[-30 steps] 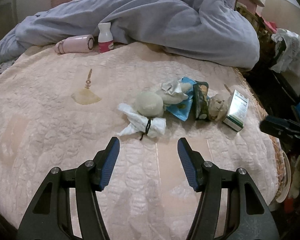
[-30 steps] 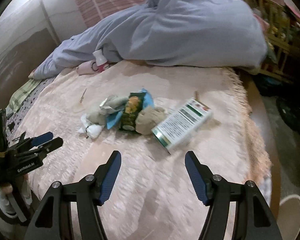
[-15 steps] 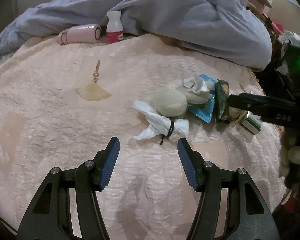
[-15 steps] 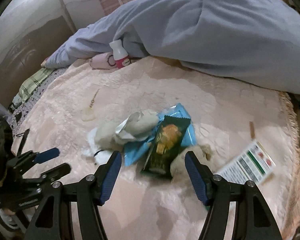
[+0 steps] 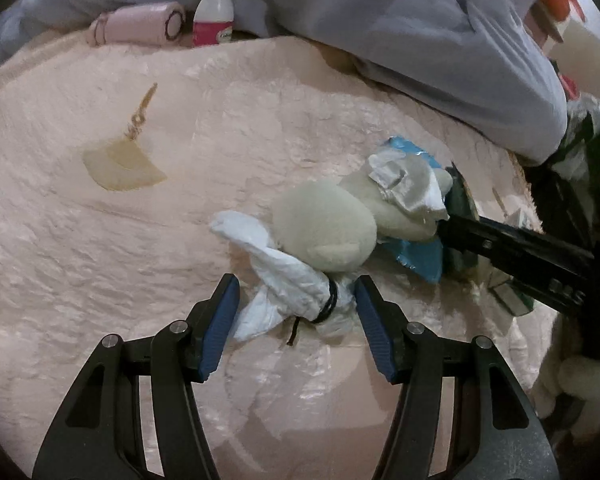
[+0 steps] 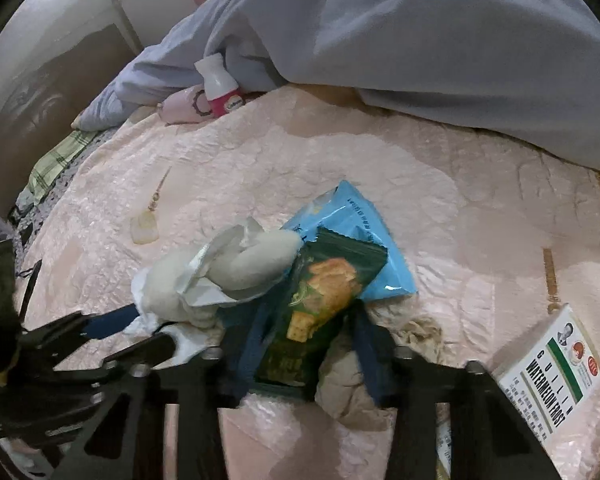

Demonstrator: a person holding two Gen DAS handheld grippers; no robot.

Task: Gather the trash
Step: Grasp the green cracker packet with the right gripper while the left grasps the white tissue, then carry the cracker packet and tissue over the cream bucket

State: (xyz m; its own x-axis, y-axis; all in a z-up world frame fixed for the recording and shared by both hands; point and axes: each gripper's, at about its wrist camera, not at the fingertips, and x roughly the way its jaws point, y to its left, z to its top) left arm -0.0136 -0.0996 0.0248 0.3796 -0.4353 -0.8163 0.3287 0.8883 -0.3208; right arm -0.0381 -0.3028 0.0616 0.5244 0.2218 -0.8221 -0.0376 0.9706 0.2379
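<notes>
On the pink quilted bedspread (image 5: 100,260) the trash sits in one heap, at about 2 o'clock of centre in my left view. Nearest me is a white crumpled tissue bundle (image 5: 284,292) cinched by a black elastic band. Its long axis runs from 10 o'clock to 4 o'clock. My left claw (image 5: 294,312) is closing with that bundle between its blue pads, which are at its edges and not yet pressing.

Just beyond it lies a cream plush ball (image 5: 324,232), with a silver foil wrapper (image 5: 404,184) draped over the next soft lump.

From my right view, a dark green cracker packet (image 6: 324,304) lies on a light blue snack bag (image 6: 356,232). The packet's long axis runs from 1 o'clock to 7 o'clock. My right claw (image 6: 308,344) is blurred, but it looks clamped on the packet's near end, beside a beige crumpled wad (image 6: 352,384).

At 4 o'clock a white-and-green cardboard box (image 6: 548,376) lies flat and closed, so I cannot tell its contents. At 11 o'clock a white bottle with a pink label (image 6: 220,88) stands against the grey-blue duvet (image 6: 420,40).
</notes>
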